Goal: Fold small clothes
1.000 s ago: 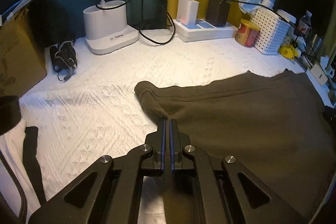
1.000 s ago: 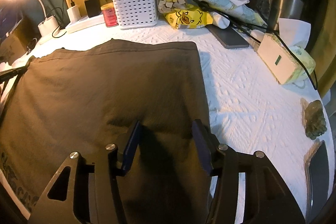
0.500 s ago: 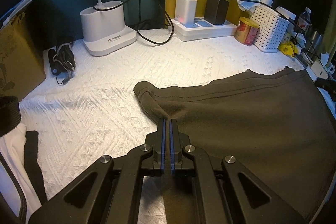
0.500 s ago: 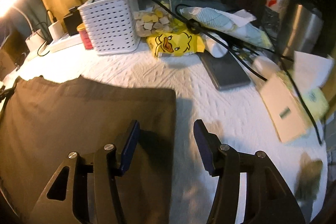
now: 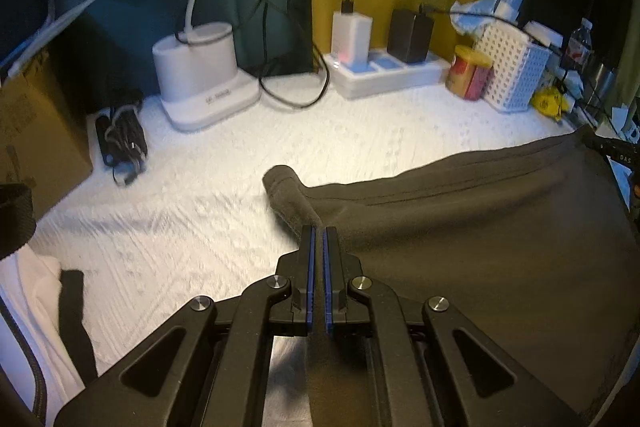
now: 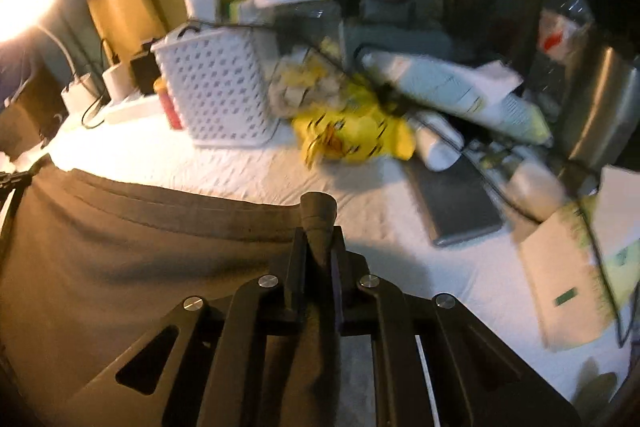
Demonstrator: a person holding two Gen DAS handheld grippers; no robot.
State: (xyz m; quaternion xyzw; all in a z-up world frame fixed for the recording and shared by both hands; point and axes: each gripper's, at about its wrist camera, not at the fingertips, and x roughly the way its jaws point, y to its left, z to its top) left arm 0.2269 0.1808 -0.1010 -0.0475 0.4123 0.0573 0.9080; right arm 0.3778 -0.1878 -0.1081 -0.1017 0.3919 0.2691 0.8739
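A dark brown garment [image 5: 480, 227] lies spread on the white textured table cover [image 5: 200, 187]. My left gripper [image 5: 319, 233] is shut on the garment's left corner, which bunches up just ahead of the fingertips. In the right wrist view the same garment [image 6: 140, 247] stretches to the left. My right gripper [image 6: 318, 231] is shut on its right corner, and a pinch of cloth sticks up between the fingers. The garment's far edge runs taut between the two grippers.
At the back stand a white lamp base [image 5: 200, 87], a power strip with chargers [image 5: 384, 67], a red can [image 5: 468, 73] and a white basket [image 6: 216, 91]. A yellow packet [image 6: 352, 139], a jar, bottles, a dark tablet [image 6: 460, 203] and boxes crowd the right side. White cloth [image 5: 28, 307] lies at the left.
My right gripper moved forward to the garment's right corner and closed on it; it was open one second ago. My left gripper stayed shut on the left corner, lifting slightly.
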